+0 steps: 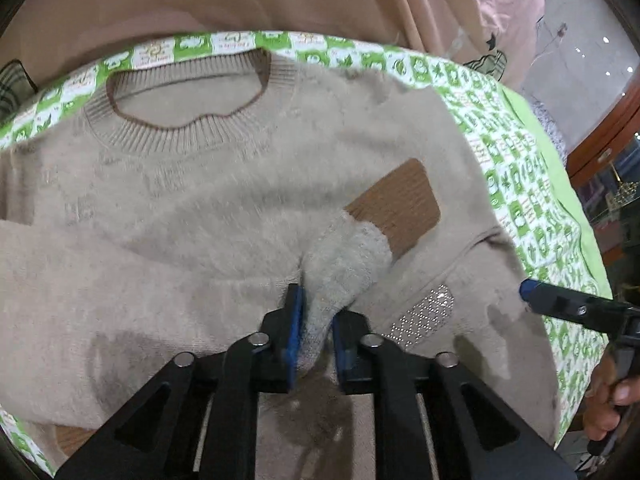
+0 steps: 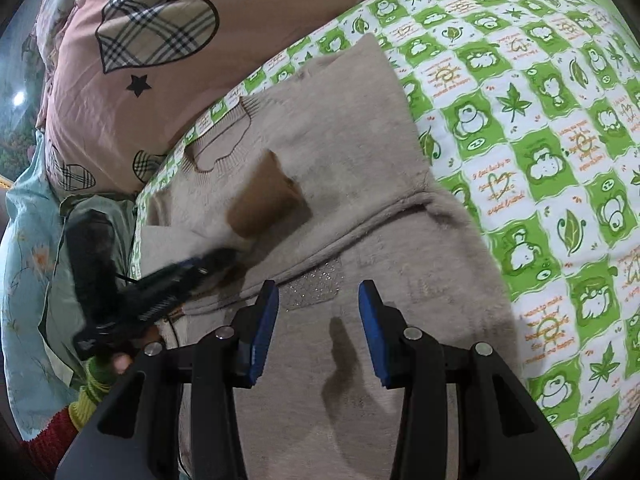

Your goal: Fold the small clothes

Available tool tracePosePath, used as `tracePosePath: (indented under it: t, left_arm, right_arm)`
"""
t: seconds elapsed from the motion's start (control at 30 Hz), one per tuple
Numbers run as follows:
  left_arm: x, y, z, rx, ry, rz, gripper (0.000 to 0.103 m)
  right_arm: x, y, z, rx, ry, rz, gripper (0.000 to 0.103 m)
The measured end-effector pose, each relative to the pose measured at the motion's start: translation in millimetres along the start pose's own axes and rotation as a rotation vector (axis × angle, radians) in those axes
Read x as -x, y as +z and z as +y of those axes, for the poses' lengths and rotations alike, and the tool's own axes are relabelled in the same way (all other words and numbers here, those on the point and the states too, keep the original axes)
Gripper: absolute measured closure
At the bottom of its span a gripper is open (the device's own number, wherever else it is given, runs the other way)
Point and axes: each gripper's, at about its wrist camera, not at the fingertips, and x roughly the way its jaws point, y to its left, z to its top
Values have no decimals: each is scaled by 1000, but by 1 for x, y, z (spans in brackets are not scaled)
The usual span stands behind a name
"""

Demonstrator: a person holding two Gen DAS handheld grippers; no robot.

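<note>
A beige fuzzy sweater lies flat on a green and white patterned sheet, neck hole at the far side. My left gripper is shut on the sweater's sleeve, whose brown ribbed cuff lies across the chest. My right gripper is open and empty just above the sweater's body, near a patch of sparkly studs. The right gripper also shows at the right edge of the left wrist view. The left gripper shows blurred in the right wrist view.
A pink cover with plaid hearts lies beyond the sweater. A pale blue floral cloth lies at the left of the right wrist view. Wooden furniture stands at the far right.
</note>
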Motion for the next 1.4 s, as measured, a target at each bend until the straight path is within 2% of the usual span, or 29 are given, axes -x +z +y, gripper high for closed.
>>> tracePosePath:
  t: [0.07, 0.1, 0.13, 0.23, 0.33, 0.43, 0.5, 0.57, 0.7, 0.73, 0.77, 0.8, 0.83, 0.93, 1.03, 1.1, 1.17, 1.23, 1.33, 1.4]
  left_arm:
    - [9, -3, 0, 2, -1, -5, 74]
    - [16, -5, 0, 3, 10, -7, 60]
    - [23, -9, -1, 3, 22, -23, 54]
    - [51, -27, 6, 32, 35, -68, 54]
    - [79, -54, 29, 101, 102, -102, 53]
    - [96, -83, 66, 205, 209, -107, 53]
    - [106, -102, 98, 288, 272, -107, 53]
    - [111, -118, 129, 366, 340, -92, 53]
    - [116, -132, 173, 477, 392, -97, 53]
    - [116, -132, 181, 494, 396, -103, 53]
    - [117, -133, 187, 502, 398, -106, 53]
    - [115, -131, 190, 509, 403, -107, 53]
    - [114, -128, 192, 514, 409, -111, 53]
    - [109, -117, 194, 518, 413, -130, 53]
    - [103, -112, 192, 518, 416, -133, 53]
    - [97, -109, 189, 523, 419, -127, 53]
    - [94, -108, 188, 530, 415, -127, 53]
    - [90, -105, 185, 532, 417, -125, 51]
    - [87, -101, 182, 535, 433, -124, 51]
    - [85, -99, 183, 548, 433, -127, 50]
  right_arm:
    - [1, 1, 3, 14, 18, -8, 60]
    - [-1, 2, 6, 23, 24, -11, 60]
    - [-2, 3, 9, 38, 30, -16, 60]
    - [-10, 10, 17, 90, 46, -32, 60]
    - [-23, 19, 25, 181, 59, -30, 60]
    - [-38, 24, 31, 300, 15, -6, 59]
    - [-47, 27, 33, 352, -5, 13, 52]
    - [-55, 30, 34, 393, 11, 30, 45]
    - [-73, 36, 38, 453, -16, 51, 45]
    - [-76, 39, 37, 443, -7, 54, 50]
    - [-77, 41, 38, 433, 7, 58, 83]
    - [-76, 44, 39, 427, 0, 54, 98]
    - [-71, 46, 41, 419, 7, 48, 97]
    - [-35, 51, 48, 333, 155, 30, 97]
    - [6, 59, 32, 103, 314, 7, 98]
    - [23, 62, 12, -51, 364, 9, 98]
    - [23, 65, -5, -128, 318, 32, 98]
    - [11, 65, -19, -132, 164, 57, 98]
    - [-11, 63, -33, -168, 92, 66, 98]
    - [-21, 63, -30, -117, 20, 46, 98]
